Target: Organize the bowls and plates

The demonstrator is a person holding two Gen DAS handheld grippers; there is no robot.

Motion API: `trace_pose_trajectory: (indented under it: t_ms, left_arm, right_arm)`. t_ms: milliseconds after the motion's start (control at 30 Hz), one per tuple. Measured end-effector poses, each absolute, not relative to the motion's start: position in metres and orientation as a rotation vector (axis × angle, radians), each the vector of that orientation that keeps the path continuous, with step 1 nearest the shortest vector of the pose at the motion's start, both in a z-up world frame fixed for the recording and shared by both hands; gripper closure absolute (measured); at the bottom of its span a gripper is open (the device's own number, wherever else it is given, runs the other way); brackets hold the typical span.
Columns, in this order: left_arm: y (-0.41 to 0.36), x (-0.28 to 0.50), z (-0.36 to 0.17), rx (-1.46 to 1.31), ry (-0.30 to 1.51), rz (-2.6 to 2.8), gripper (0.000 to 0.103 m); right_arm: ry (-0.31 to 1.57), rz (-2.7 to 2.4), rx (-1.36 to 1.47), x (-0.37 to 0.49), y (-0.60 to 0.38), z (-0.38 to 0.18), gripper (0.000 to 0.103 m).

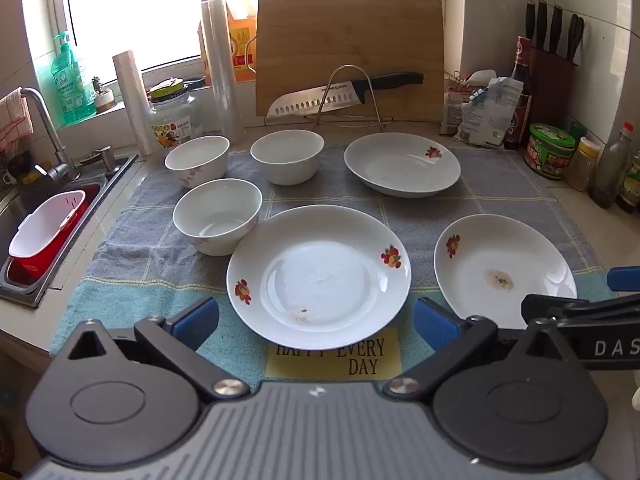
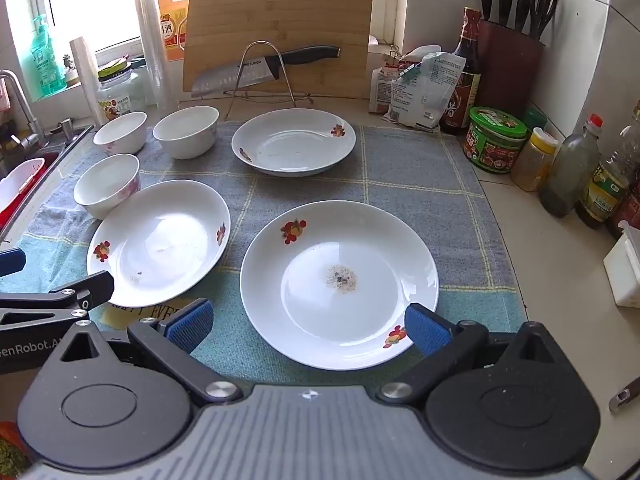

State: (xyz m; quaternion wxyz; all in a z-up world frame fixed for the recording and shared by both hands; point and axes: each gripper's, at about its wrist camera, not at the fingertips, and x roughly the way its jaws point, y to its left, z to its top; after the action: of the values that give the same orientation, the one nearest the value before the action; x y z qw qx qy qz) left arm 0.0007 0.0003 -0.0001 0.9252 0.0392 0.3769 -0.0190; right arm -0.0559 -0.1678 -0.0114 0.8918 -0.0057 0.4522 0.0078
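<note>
Three white flowered plates lie on a checked towel (image 1: 420,216): a near middle plate (image 1: 318,276) (image 2: 160,242), a near right plate with a brown stain (image 1: 504,270) (image 2: 340,280), and a far plate (image 1: 402,164) (image 2: 294,142). Three white bowls stand at the left: a near one (image 1: 217,216) (image 2: 107,184), a far left one (image 1: 197,160) (image 2: 120,132) and a far middle one (image 1: 287,156) (image 2: 186,131). My left gripper (image 1: 316,322) is open and empty, just in front of the middle plate. My right gripper (image 2: 308,326) is open and empty, over the stained plate's near rim.
A sink (image 1: 44,216) with a red and white basket (image 1: 48,232) is at the left. A cutting board (image 1: 348,52) and a knife (image 1: 344,94) on a wire rack stand at the back. Bottles and jars (image 2: 568,168) and a knife block (image 2: 508,64) line the right side.
</note>
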Motion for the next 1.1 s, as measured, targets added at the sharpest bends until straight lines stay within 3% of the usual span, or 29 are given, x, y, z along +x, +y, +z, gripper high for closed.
trace_pose_trajectory:
  t_ms: [1100]
  left_arm:
    - [0.0095,0.0038,0.0051,0.062,0.786,-0.037,0.001]
  right_arm:
    - [0.926,0.026,0.010,-0.0553,-0.1618,-0.0049,0.000]
